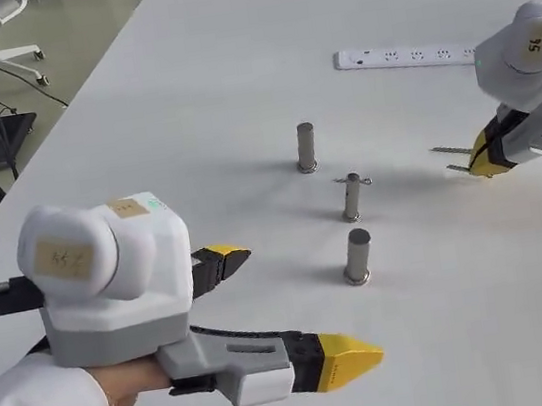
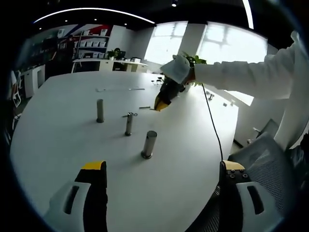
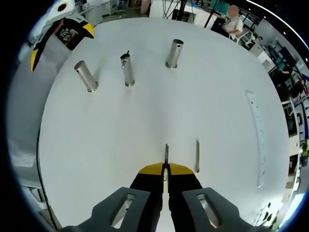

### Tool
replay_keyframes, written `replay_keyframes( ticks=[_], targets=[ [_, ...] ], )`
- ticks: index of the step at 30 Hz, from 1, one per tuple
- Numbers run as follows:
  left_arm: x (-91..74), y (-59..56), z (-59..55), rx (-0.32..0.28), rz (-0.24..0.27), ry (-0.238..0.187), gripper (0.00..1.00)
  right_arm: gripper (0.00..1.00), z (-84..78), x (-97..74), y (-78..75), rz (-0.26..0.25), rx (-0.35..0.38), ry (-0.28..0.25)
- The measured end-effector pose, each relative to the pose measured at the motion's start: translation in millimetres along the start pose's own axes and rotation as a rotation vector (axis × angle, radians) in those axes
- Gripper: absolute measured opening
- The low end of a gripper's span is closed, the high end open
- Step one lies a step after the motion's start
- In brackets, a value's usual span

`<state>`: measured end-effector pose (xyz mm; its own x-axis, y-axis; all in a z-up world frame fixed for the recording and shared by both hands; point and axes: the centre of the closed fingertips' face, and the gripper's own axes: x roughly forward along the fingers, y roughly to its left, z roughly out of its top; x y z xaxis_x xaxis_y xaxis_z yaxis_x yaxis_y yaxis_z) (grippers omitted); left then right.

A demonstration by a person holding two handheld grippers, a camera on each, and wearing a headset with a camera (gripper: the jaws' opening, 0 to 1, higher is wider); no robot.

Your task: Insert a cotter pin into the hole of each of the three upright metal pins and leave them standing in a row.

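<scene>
Three upright metal pins stand in a row on the white table (image 1: 185, 94): a far pin (image 1: 306, 148), a middle pin (image 1: 352, 197) with a cotter pin through its top, and a near pin (image 1: 357, 256). My right gripper (image 1: 482, 161) is right of the row, shut on a cotter pin (image 3: 166, 157) that points toward the pins. A second cotter pin (image 3: 197, 155) lies loose on the table just beside it. My left gripper (image 1: 301, 305) hovers open before the near pin (image 2: 149, 144) with nothing between its jaws.
A white power strip (image 1: 407, 55) lies on the table beyond the pins. An office chair base (image 1: 14, 59) and cables are on the floor at the far left, past the table's edge. Desks and shelves stand in the background.
</scene>
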<state>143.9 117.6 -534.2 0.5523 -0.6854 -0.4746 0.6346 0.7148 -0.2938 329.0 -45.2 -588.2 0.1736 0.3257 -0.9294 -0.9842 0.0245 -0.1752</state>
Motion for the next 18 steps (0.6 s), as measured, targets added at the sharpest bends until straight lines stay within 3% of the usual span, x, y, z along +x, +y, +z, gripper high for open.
replay_keyframes(
  ticks=[13, 18],
  targets=[
    [5.8, -3.8, 28.8, 0.006, -0.035, -0.052, 0.95, 0.0, 42.4, -54.8, 33.6, -0.118, -0.073, -0.202],
    [11.1, -5.8, 39.9, 0.007, -0.05, -0.066, 0.94, 0.0, 51.5, -65.1, 49.3, -0.139, -0.1, -0.233]
  ],
)
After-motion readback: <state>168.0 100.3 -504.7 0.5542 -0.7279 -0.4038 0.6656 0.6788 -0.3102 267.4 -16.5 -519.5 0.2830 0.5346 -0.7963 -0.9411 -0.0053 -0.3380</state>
